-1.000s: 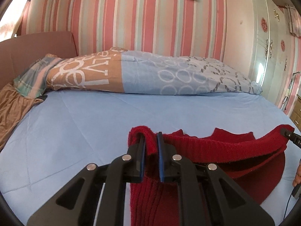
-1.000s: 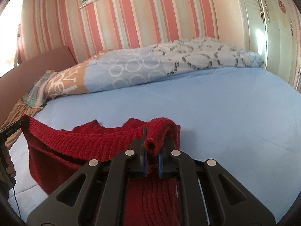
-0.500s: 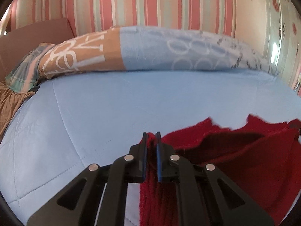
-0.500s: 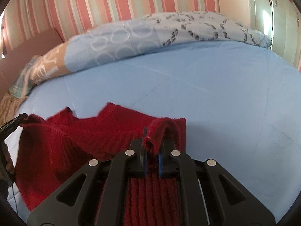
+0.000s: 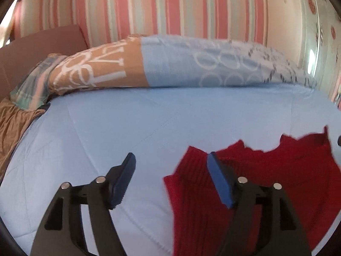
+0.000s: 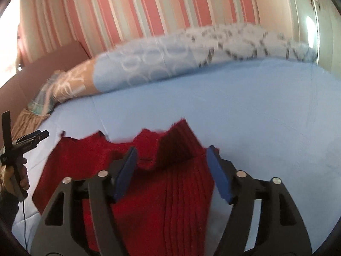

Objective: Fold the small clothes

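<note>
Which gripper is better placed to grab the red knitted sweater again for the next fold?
Right. The right gripper is opening astride the red knitted sweater, while the left gripper mostly spans bare blue bedsheet.

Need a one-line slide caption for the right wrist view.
Right claw opening over a red knit top lying on the blue bedsheet, pads off the fabric.

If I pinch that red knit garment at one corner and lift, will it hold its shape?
Probably not: the red ribbed knit garment lies limp with a flopped-over top edge, so it should sag and drape. Its thick, fuzzy ribbing suggests decent grip and some weight. It shouldn't slide readily on the light blue quilted bedspread.
</note>
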Action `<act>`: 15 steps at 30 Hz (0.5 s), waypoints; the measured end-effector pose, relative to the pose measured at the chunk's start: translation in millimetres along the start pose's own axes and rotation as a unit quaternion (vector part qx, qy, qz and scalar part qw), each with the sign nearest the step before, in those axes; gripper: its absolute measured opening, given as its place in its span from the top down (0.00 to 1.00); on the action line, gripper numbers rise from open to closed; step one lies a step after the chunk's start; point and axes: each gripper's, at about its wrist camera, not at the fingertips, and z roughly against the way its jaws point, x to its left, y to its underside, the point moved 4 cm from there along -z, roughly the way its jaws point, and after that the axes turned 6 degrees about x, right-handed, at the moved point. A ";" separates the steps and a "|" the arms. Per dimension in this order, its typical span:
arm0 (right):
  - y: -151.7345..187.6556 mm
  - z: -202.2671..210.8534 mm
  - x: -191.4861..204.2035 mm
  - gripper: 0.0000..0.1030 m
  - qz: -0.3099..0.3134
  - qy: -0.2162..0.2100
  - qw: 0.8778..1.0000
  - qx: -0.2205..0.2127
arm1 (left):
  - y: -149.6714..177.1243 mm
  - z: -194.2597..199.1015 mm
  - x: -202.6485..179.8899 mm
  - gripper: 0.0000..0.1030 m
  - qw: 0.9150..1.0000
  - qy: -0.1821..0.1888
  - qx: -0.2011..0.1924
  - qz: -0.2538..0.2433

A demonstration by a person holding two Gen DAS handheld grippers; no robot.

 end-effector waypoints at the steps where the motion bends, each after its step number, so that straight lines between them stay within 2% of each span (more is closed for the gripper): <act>1: 0.1 6.4 0.2 0.31 0.006 0.003 1.000 -0.005 | 0.0 7.0 3.2 0.27 1.000 0.009 -0.003 0.004; 3: 1.0 10.7 2.9 0.29 0.030 0.016 0.999 -0.004 | 1.6 13.6 3.0 0.26 1.000 0.026 0.002 -0.006; 5: 0.3 3.7 6.0 0.29 0.051 0.021 0.998 0.012 | 4.8 8.0 -6.7 0.26 0.999 0.028 0.022 -0.030; 8: -2.1 -23.9 17.1 0.30 0.077 0.013 0.995 0.055 | 10.4 -6.3 -26.9 0.26 0.997 0.020 0.045 -0.067; 11: -2.4 -47.5 27.5 0.40 0.095 0.006 0.992 0.085 | 16.1 -24.1 -48.5 0.26 0.994 0.029 0.065 -0.088; 12: -2.2 -61.1 29.4 0.50 0.098 0.009 0.990 0.102 | 17.1 -28.5 -52.1 0.26 0.993 0.027 0.067 -0.091; 13: -1.3 -68.4 29.9 0.65 0.097 0.008 0.989 0.113 | 18.6 -34.8 -56.3 0.27 0.993 0.019 0.071 -0.094; 14: 0.6 -79.0 30.7 0.72 0.097 0.008 0.987 0.128 | 20.1 -42.0 -59.0 0.27 0.992 0.010 0.078 -0.096; 15: 1.7 -83.3 31.2 0.83 0.099 0.013 0.986 0.131 | 20.9 -47.5 -59.7 0.33 0.992 0.005 0.084 -0.094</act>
